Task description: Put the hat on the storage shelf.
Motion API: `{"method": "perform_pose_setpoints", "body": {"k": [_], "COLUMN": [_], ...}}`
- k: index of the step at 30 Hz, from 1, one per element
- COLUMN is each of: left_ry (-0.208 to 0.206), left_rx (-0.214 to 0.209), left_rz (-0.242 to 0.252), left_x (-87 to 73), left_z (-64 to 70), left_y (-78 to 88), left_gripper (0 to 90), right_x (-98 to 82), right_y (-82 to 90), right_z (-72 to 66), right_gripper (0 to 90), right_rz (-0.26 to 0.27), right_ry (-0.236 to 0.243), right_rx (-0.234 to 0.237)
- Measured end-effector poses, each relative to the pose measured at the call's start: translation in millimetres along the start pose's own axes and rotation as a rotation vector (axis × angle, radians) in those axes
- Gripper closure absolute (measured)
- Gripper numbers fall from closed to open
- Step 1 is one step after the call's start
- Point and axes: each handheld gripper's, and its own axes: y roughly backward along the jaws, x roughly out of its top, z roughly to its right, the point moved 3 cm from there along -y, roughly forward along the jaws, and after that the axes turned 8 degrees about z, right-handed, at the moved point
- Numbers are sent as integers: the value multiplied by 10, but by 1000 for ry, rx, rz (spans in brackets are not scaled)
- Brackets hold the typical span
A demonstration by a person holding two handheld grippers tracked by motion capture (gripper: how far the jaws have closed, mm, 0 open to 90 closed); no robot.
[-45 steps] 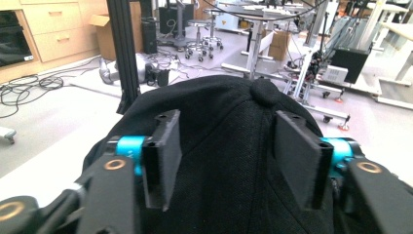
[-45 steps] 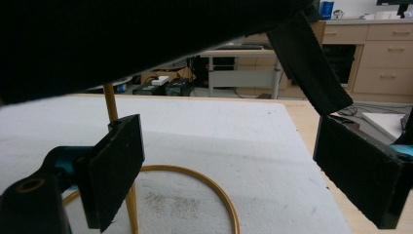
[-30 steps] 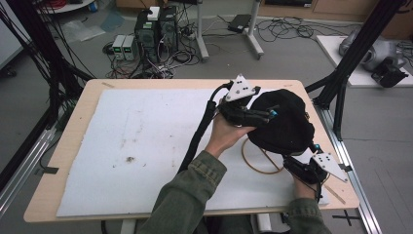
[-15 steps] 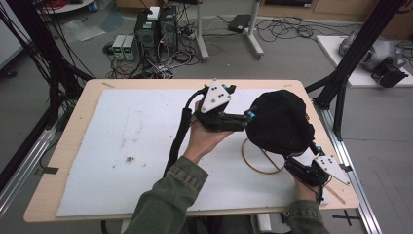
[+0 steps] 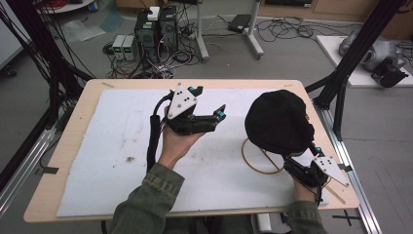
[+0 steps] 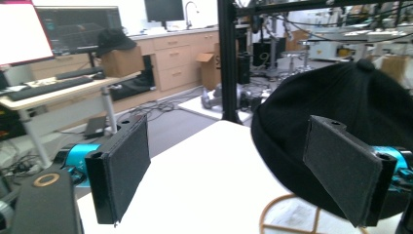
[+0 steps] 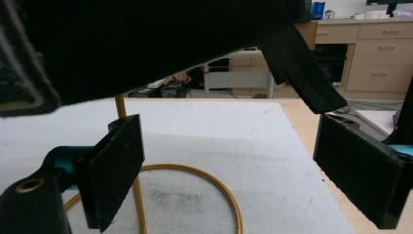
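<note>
1. Your left gripper (image 5: 210,103) is held above the middle of the worktop (image 5: 83,102), its jaws spread wide and holding nothing.
2. The black cap (image 5: 278,122) sits on a gold wire stand (image 5: 257,161) at the right side of the white mat (image 5: 117,131), a little to the right of your left gripper.
3. Your right gripper (image 5: 303,157) is low at the near right, just under the cap's rim; its jaws gape wide either side of the stand's ring, clamping nothing.
</note>
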Motion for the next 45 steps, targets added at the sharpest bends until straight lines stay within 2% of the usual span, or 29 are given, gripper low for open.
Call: {"method": "perform_pose_setpoints", "body": {"k": [5,8,14,21,31,35,41,45], "left_ry": [6,26,17,36,55,42,55,39], "left_rx": [59,76,122,211,303,324,365,443], "left_rz": [-1,-9,-10,-11,9,26,15,15], "left_x": [-88,-139,-213,-432,-643,-694,-841,-965], "left_z": [-138,-211,-314,-477,-611,-626,-667,-701], "left_y": [205,314,529,802,1108,1197,1333,1450], "left_gripper": [176,178,176,172,172,172,171,171], "right_x": [-6,-7,-12,-17,-23,-24,-23,-25], "right_y": [-2,2,5,3,6,6,5,5], "right_z": [-5,-9,-11,-26,-34,-35,-36,-34], "right_gripper": [105,105,105,105,105,105,105,105], "right_rz": [-3,-4,-6,-10,-15,-14,-14,-14], "right_ry": [0,-1,5,9,9,6,7,5], "right_rx": [0,1,1,3,6,7,6,6]}}
